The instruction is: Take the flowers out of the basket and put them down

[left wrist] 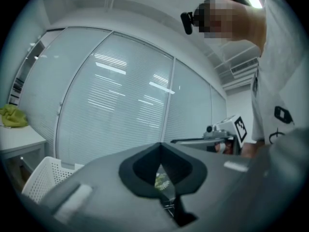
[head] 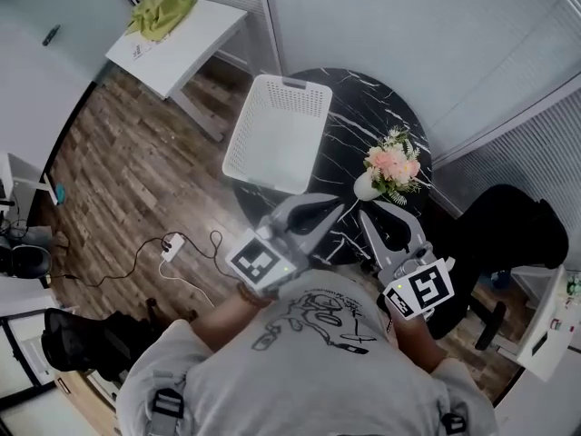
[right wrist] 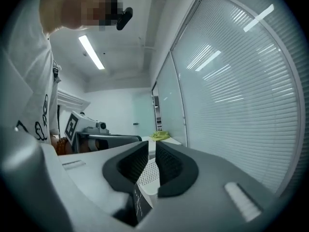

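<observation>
My left fingers (left wrist: 140,170): tips shut together, holding nothing. My right fingers (right wrist: 126,164): nearly closed, a thin slit between the pads, empty. Both touch nothing. Flowers (head: 393,163) stand in a white vase (head: 365,186) on the black desk (head: 368,107), just beside the white basket (head: 309,94).

The left gripper (head: 334,211) and the right gripper (head: 366,218) are tongs of smooth matt grey plastic, and ribbed black rubbery pads (right wrist: 169,166) line the right one's jaws. Just ahead of their tips, the round black marble-look table top (head: 363,107) is glossy with thin white veins. It bears a white perforated plastic basket (head: 277,134) beyond the left tongs and a smooth white vase (head: 365,187) beyond the right. Further out past the left tongs are a brown wood-plank floor (head: 118,180) and a crumpled yellow-green cloth (head: 163,12) on a matt white desk (head: 195,39).
</observation>
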{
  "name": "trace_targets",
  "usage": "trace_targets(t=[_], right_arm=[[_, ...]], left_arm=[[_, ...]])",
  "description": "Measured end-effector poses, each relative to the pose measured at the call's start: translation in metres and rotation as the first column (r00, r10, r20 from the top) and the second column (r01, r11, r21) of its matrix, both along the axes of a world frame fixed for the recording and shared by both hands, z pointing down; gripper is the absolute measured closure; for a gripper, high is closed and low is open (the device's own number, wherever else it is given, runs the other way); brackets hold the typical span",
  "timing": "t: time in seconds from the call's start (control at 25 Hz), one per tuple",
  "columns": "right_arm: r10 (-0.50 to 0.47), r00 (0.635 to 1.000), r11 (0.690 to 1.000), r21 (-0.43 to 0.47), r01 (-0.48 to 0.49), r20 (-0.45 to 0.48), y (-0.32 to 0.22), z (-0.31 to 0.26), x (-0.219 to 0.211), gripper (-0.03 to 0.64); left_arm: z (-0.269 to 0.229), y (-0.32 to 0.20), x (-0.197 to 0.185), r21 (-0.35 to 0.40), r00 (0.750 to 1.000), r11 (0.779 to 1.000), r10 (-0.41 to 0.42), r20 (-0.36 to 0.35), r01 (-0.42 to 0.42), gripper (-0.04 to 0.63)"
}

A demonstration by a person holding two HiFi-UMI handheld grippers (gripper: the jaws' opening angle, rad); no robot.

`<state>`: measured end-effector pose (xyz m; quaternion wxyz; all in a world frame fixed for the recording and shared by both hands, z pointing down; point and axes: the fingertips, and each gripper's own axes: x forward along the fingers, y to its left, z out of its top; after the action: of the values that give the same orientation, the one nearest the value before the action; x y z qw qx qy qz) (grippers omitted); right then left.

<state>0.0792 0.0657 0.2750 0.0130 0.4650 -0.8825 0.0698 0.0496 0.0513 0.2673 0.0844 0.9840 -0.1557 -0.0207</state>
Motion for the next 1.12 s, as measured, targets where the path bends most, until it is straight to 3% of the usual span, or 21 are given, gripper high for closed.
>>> trace_targets(t=[0.28, 1.12], right_arm=[[-0.053, 0.999, 0.998, 0.021, 0.053, 0.010, 0.005, -0.018, -0.023, 0.604], [-0.074, 0.997, 0.997, 0.017, 0.074, -0.009, -0.017, -0.018, -0.043, 0.609]], left_arm=[[-0.007, 0.008, -0.014, -0.009, 0.999, 0.999, -0.035, -0.010, 0.035, 0.594], [-0.010, -0.011, -0.036, -0.006, 0.997, 0.997, -0.082, -0.014, 0.081, 0.594]])
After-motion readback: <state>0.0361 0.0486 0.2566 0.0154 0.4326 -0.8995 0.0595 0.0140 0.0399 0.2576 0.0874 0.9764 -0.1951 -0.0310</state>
